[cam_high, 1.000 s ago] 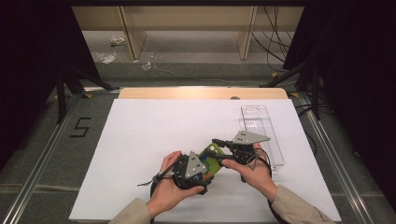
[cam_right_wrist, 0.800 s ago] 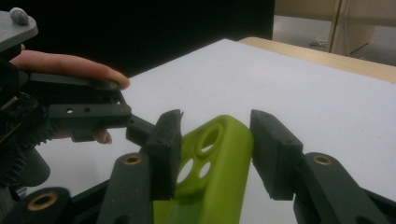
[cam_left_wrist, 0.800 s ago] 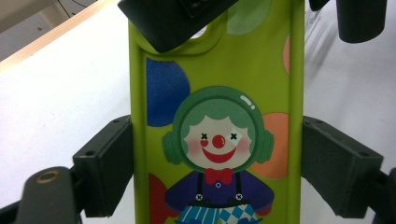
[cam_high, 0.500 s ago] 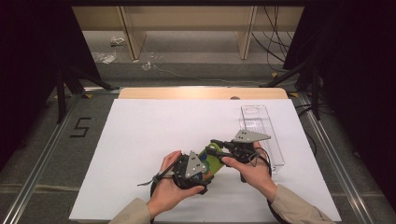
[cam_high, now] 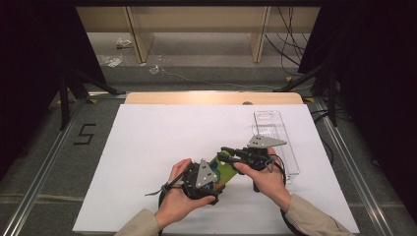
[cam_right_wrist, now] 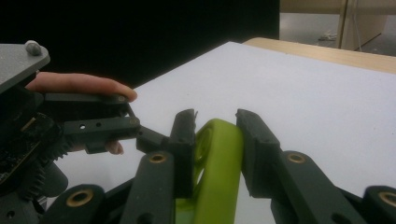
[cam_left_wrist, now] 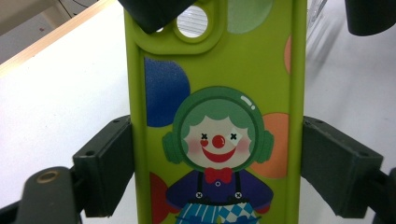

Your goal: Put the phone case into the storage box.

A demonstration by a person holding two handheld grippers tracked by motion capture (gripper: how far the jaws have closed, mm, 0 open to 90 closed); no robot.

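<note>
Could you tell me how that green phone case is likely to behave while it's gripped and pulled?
The phone case is probably light and flexible: its end curls between the right hand-held gripper jaws. Its matte surface likely grips well; the left hand-held gripper clamps its edges. Unlikely to break.

In the left gripper view the green phone case (cam_left_wrist: 217, 107) runs off both the top and bottom edges, so its full length cannot be seen; a dark jaw tip of the other gripper covers part of its camera cut-out, far left; the clown print is cut off below the waist; the left gripper (cam_left_wrist: 217, 163) shows its outer parts only partly, at the frame's edges. In the high view the case (cam_high: 223, 169) lies mostly under the two hands and grippers, its print too small to make out; the clear tray (cam_high: 275, 140) at right is faint, its contents indiscernible; small litter on the far floor (cam_high: 110, 59) is too small to identify. In the right gripper view the case's lower part drops below the frame.
</note>
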